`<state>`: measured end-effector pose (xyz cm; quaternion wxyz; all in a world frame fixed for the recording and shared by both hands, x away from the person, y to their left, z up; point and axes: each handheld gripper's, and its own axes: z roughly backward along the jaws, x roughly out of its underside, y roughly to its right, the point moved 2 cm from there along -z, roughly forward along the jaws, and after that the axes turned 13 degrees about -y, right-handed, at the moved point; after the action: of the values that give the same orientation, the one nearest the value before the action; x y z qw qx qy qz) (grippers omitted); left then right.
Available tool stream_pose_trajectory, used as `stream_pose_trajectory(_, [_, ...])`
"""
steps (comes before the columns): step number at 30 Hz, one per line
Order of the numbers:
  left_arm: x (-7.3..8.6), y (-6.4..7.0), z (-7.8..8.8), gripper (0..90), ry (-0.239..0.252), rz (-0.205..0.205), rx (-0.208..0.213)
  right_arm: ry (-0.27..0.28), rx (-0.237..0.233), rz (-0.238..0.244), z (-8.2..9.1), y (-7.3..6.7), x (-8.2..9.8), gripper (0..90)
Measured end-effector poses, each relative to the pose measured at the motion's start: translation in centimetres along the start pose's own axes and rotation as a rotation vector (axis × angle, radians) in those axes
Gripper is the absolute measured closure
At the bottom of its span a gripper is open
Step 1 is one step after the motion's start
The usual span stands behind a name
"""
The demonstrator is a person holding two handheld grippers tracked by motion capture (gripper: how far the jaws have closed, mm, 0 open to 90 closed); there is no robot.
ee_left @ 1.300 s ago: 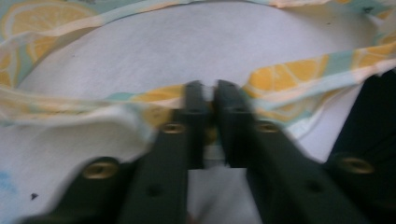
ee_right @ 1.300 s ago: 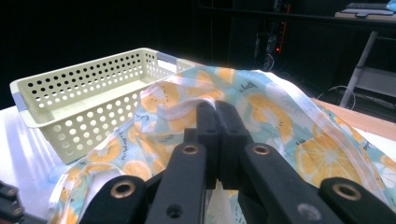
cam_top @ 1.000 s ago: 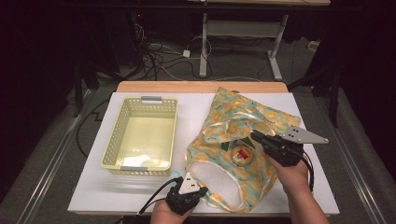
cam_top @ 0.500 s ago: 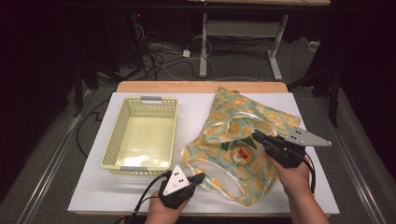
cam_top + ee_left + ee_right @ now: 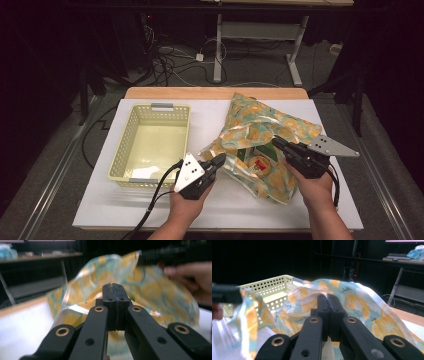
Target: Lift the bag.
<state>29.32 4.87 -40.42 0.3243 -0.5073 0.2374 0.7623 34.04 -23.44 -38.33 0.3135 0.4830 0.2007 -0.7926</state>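
Note:
A clear plastic bag (image 5: 260,122) printed with orange slices lies rumpled on the white table (image 5: 250,205), right of centre. A round labelled item (image 5: 259,165) shows through it. My left gripper (image 5: 220,159) is shut on the bag's near left edge and holds it raised off the table. In the left gripper view the shut jaws (image 5: 115,286) meet against the bag (image 5: 155,290). My right gripper (image 5: 276,141) is shut on the bag's rim at its right side. In the right gripper view the clear rim strip runs into the gripper (image 5: 327,297), with the bag (image 5: 362,305) behind.
A pale yellow perforated basket (image 5: 126,147) stands on the left half of the table, seemingly with nothing in it; it also shows in the right gripper view (image 5: 269,285). Cables and desk legs lie on the floor beyond the table's wooden far edge (image 5: 215,92).
My left gripper has risen from the table's front edge and moved up toward the bag's middle, pulling the bag's near left edge up with it. The right gripper has stayed put.

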Motion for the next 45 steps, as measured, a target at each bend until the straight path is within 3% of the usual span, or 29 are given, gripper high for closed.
stream_pose_trajectory(3, [-2.1,-0.1,-0.5,88.3,0.049,-0.017,-0.008,0.018,0.002,0.007,0.3,0.0,-0.4,90.0])
stream_pose_trajectory(9, [-7.1,-1.1,-0.1,88.3,0.146,-0.061,-0.047,0.101,0.0,-0.035,0.9,0.6,-2.1,90.0])
stream_pose_trajectory(19, [-15.1,-3.6,1.2,88.3,0.26,-0.091,-0.117,0.191,0.091,-0.035,1.8,2.5,-6.7,90.0])
stream_pose_trajectory(24, [-19.0,-4.6,1.7,88.3,0.278,-0.126,-0.152,0.227,0.148,-0.063,2.5,4.0,-9.2,90.0])
stream_pose_trajectory(28, [-21.3,-5.1,1.7,88.3,0.276,-0.147,-0.172,0.251,0.193,-0.085,2.9,5.3,-11.1,90.0])
stream_pose_trajectory(35, [-23.1,-5.7,2.1,88.3,0.305,-0.143,-0.199,0.304,0.277,-0.121,4.6,7.4,-14.7,90.0])
stream_pose_trajectory(38, [-23.1,-6.2,2.3,88.2,0.303,-0.135,-0.206,0.324,0.3,-0.111,5.4,7.9,-15.8,90.0])
stream_pose_trajectory(41, [-22.0,-6.5,1.3,88.1,0.245,-0.158,-0.219,0.306,0.302,-0.115,5.3,8.4,-15.7,90.0])
stream_pose_trajectory(45, [-19.1,-7.5,-0.5,88.1,0.164,-0.121,-0.207,0.253,0.313,-0.134,3.9,9.0,-13.5,90.0])
